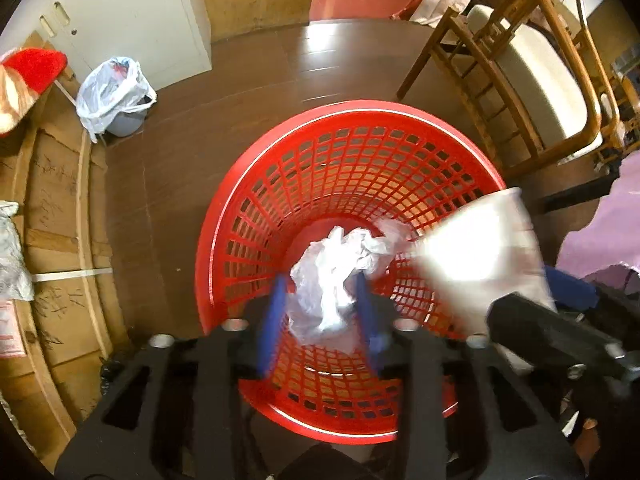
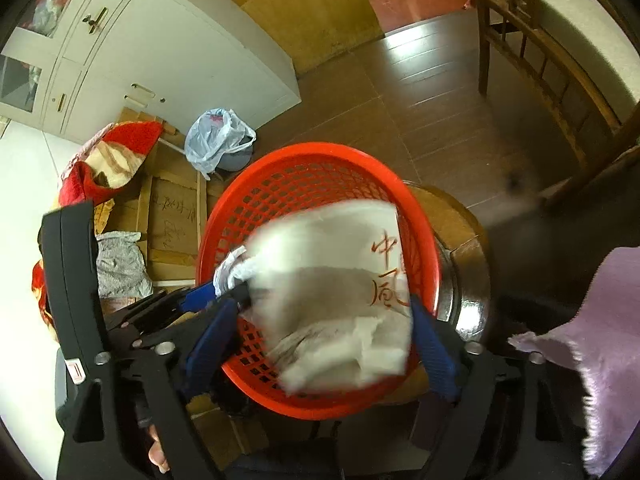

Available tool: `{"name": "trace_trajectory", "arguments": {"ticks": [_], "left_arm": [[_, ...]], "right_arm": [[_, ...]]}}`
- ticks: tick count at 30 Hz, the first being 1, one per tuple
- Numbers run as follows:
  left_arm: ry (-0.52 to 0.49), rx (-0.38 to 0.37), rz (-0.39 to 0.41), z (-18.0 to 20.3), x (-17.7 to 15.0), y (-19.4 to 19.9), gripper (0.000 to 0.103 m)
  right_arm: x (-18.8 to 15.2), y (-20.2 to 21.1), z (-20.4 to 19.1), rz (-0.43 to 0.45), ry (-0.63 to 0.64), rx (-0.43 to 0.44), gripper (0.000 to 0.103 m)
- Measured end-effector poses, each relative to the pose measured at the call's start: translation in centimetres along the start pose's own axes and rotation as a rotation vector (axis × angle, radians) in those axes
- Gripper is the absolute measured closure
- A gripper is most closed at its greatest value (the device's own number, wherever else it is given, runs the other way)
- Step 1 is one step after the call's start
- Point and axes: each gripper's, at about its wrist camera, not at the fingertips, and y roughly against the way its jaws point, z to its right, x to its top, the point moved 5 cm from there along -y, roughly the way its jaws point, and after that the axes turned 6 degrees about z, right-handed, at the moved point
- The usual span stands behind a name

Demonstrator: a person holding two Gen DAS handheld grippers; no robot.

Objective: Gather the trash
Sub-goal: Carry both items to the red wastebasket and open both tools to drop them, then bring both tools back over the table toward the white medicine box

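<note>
A red mesh basket [image 1: 224, 216] [image 2: 320, 150] stands below both grippers. In the left wrist view my left gripper [image 1: 322, 308] points down into it, its blue fingers slightly apart with a crumpled white plastic bag [image 1: 328, 272] loose between them. A white paper bag [image 1: 480, 248] with red characters, blurred, hangs over the basket's right side. In the right wrist view that paper bag [image 2: 332, 280] lies between the wide-spread blue fingers of my right gripper [image 2: 320, 340]; the left finger stands clear of it. The left gripper's blue fingertips [image 2: 204, 294] show at the basket's left rim.
A grey bin lined with a plastic bag [image 1: 116, 96] stands by a white cabinet [image 1: 132, 8]. Flattened cardboard [image 1: 52, 200] and a red blanket [image 1: 28, 72] lie at the left, a wooden chair [image 1: 500, 60] at the right, and pink cloth [image 2: 592, 340] nearby.
</note>
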Motion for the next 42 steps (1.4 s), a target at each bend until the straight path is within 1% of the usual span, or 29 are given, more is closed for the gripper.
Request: {"name": "trace_trajectory", "arguments": {"ticks": [2, 4, 6, 10, 16, 19, 22, 23, 25, 26, 28, 30, 32, 35, 38, 42], "left_arm": [[-0.005, 0.003, 0.015, 0.1, 0.1, 0.5, 0.051], [-0.002, 0.011, 0.031, 0.0, 0.1, 1.1, 0.049], [0.001, 0.009, 0.045, -0.1, 0.2, 1.9, 0.046], [0.002, 0.006, 0.064, 0.2, 0.2, 3.2, 0.044], [-0.032, -0.024, 0.099, 2.3, -0.5, 6.2, 0.043], [-0.081, -0.049, 0.147, 4.5, -1.0, 8.8, 0.042], [-0.136, -0.083, 0.208, 7.2, -1.6, 11.7, 0.039], [-0.17, -0.102, 0.238, 8.8, -1.9, 13.2, 0.037], [-0.213, -0.129, 0.272, 10.9, -2.6, 14.8, 0.035], [-0.25, -0.154, 0.298, 12.8, -3.1, 16.3, 0.033], [-0.295, -0.188, 0.327, 15.1, -3.9, 17.9, 0.03], [-0.356, -0.23, 0.362, 18.3, -5.0, 19.9, 0.025], [-0.407, -0.268, 0.387, 21.1, -5.9, 21.4, 0.022], [-0.487, -0.31, 0.407, 25.2, -7.8, 23.0, 0.02], [-0.564, -0.343, 0.408, 29.1, -9.8, 23.9, 0.019], [-0.655, -0.376, 0.411, 33.9, -12.3, 24.7, 0.018]], "right_arm": [[0.3, 0.5, 0.2, 0.02, -0.006, 0.007, 0.011], [0.5, 1.1, 0.3, 0.032, -0.008, 0.009, 0.011], [0.3, 2.7, 0.3, 0.057, -0.009, 0.012, 0.011], [-0.2, 6.3, -0.3, 0.112, 0.024, 0.01, 0.011], [-2.4, 14.6, -1.3, 0.245, 0.105, -0.003, 0.012], [-4.6, 19.6, -0.8, 0.34, 0.123, -0.043, 0.011], [-6.5, 23.2, 0.3, 0.415, 0.123, -0.1, 0.011], [-7.6, 24.9, 1.2, 0.452, 0.117, -0.136, 0.011], [-9.6, 27.6, 3.0, 0.504, 0.095, -0.201, 0.011], [-10.3, 28.7, 3.7, 0.524, 0.079, -0.223, 0.011], [-12.4, 31.7, 6.1, 0.579, 0.024, -0.284, 0.011], [-14.2, 33.9, 8.2, 0.617, -0.026, -0.321, 0.011], [-16.3, 36.4, 10.6, 0.656, -0.093, -0.363, 0.01], [-19.0, 39.6, 13.5, 0.715, -0.171, -0.409, 0.009], [-21.4, 42.3, 16.1, 0.757, -0.231, -0.454, 0.007], [-24.1, 44.6, 18.7, 0.801, -0.299, -0.504, 0.007]]}}
